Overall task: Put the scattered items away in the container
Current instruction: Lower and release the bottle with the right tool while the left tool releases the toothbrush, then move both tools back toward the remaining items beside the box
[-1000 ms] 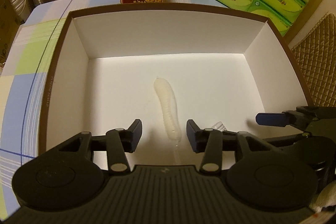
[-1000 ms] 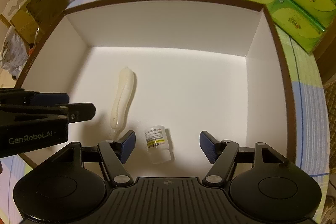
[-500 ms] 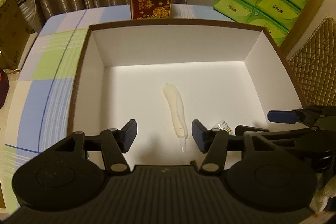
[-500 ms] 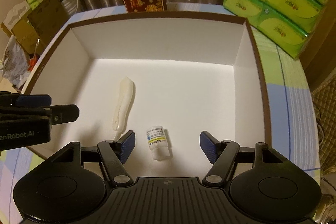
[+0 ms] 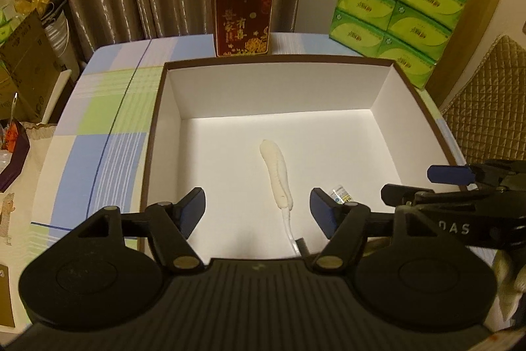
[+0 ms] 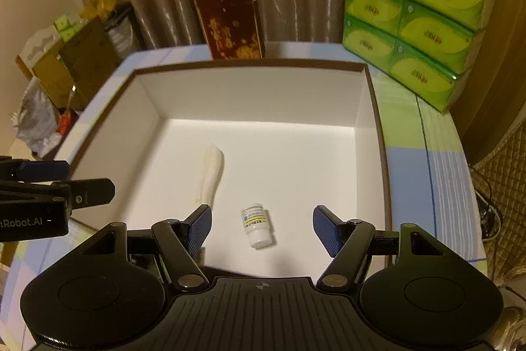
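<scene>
A brown-rimmed box with a white inside (image 5: pixel 157 107) (image 6: pixel 373 94) sits on the checked tablecloth. On its floor lie a long white ribbed item with a thin tail (image 5: pixel 276 175) (image 6: pixel 212 175) and a small white bottle with a yellow-striped label (image 6: pixel 255 224) (image 5: pixel 340 194). My left gripper (image 5: pixel 258 208) hangs above the box's near edge, its jaws opening, nothing between them. My right gripper (image 6: pixel 261 224) stands open above the bottle without touching it. Each gripper shows at the side of the other's view.
A dark red gift bag (image 5: pixel 243 18) (image 6: pixel 230 25) stands behind the box. Stacked green tissue packs (image 5: pixel 399 10) (image 6: pixel 414 18) fill the back right. Cardboard boxes and bags (image 6: pixel 72 61) crowd the left beyond the table. A quilted chair (image 5: pixel 486 104) is at the right.
Both grippers have risen and drawn back from the box, so more of the table and room shows. The left jaws have spread wider. The white item and bottle lie where they were.
</scene>
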`<move>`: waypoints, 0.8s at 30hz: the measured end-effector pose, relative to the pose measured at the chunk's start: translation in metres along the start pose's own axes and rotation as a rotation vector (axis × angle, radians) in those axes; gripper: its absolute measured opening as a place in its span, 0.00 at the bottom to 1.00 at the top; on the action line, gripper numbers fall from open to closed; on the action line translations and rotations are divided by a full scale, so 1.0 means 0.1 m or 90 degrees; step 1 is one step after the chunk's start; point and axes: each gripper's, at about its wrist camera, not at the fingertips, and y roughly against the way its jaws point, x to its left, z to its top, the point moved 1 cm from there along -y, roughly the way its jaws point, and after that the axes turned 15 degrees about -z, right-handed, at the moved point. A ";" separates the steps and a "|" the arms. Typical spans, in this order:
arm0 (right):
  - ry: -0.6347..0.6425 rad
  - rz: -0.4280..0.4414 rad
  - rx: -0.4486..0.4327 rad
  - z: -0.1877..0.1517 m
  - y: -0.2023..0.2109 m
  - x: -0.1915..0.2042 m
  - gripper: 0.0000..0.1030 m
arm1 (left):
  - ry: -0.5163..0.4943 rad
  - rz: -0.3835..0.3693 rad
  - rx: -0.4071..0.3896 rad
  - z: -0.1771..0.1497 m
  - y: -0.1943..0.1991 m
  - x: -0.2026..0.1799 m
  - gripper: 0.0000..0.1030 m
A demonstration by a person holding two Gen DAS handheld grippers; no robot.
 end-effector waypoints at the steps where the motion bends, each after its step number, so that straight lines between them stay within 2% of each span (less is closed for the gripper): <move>1: -0.002 0.003 -0.005 -0.02 0.05 -0.01 0.64 | -0.001 0.000 -0.003 -0.02 0.04 -0.01 0.65; 15: -0.029 0.033 -0.091 -0.31 0.61 -0.16 0.64 | -0.019 -0.010 -0.022 -0.45 0.49 -0.07 0.66; 19: -0.029 0.034 -0.087 -0.46 0.67 -0.22 0.64 | -0.021 -0.008 -0.024 -0.60 0.58 -0.05 0.66; 24: -0.020 0.024 -0.056 -0.72 0.64 -0.24 0.64 | -0.017 -0.013 -0.006 -0.84 0.59 -0.03 0.66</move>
